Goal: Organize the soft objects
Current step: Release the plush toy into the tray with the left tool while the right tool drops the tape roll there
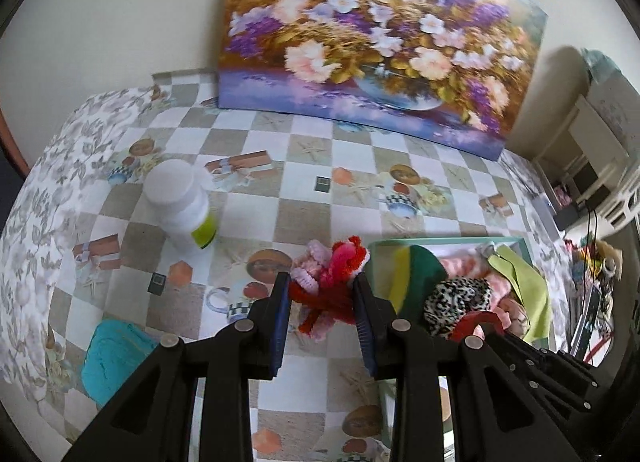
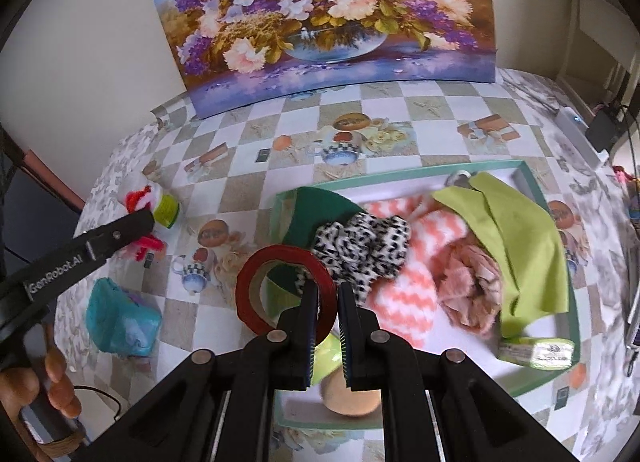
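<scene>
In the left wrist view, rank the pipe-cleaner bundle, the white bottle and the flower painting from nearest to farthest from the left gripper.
1. Pipe-cleaner bundle: between the fingers of the left gripper, red and pink, gripped.
2. White bottle: up and to the left, lying tilted on the checked tablecloth.
3. Flower painting: at the table's far edge, against the wall.

Right hand-held gripper (image 2: 328,318) clamped on red tape roll (image 2: 256,290) above green tray (image 2: 532,181) of soft cloths.
</scene>
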